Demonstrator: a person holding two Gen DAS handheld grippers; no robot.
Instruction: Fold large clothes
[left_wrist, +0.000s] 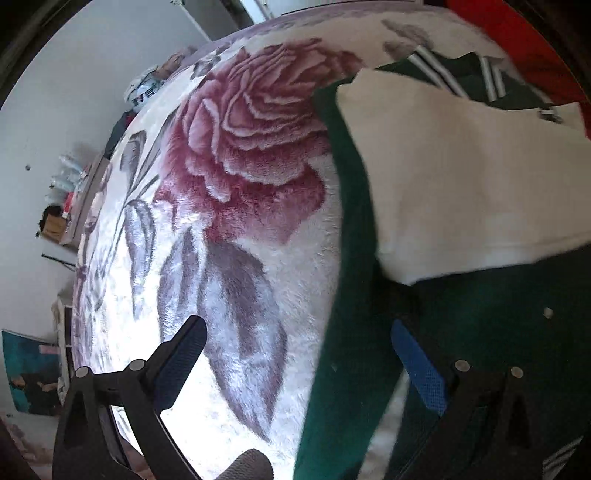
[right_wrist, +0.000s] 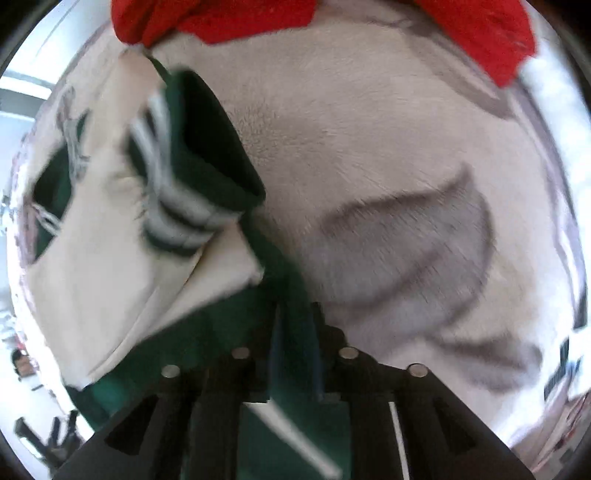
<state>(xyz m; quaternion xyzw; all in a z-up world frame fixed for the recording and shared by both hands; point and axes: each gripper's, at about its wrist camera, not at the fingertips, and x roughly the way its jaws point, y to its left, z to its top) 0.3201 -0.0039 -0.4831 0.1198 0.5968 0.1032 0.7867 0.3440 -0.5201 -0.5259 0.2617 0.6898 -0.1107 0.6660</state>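
Observation:
A dark green jacket (left_wrist: 495, 306) with cream sleeves (left_wrist: 461, 166) and striped cuffs lies on a floral plush blanket (left_wrist: 240, 155). My left gripper (left_wrist: 299, 354) is open with its blue-padded fingers wide apart. A hanging green edge of the jacket passes between them, close to the right finger (left_wrist: 417, 365), and neither pad presses on it. In the right wrist view, my right gripper (right_wrist: 295, 332) is shut on a fold of the green jacket (right_wrist: 291, 280). The cream sleeve (right_wrist: 110, 266) and a striped cuff (right_wrist: 173, 206) bunch up to its left, blurred by motion.
A red cloth (right_wrist: 240, 14) lies at the blanket's far side, also seen as red cloth (left_wrist: 517, 40). The pale blanket (right_wrist: 388, 147) stretches bare to the right. Past the bed's left edge, cluttered shelves (left_wrist: 62, 206) stand by a white wall.

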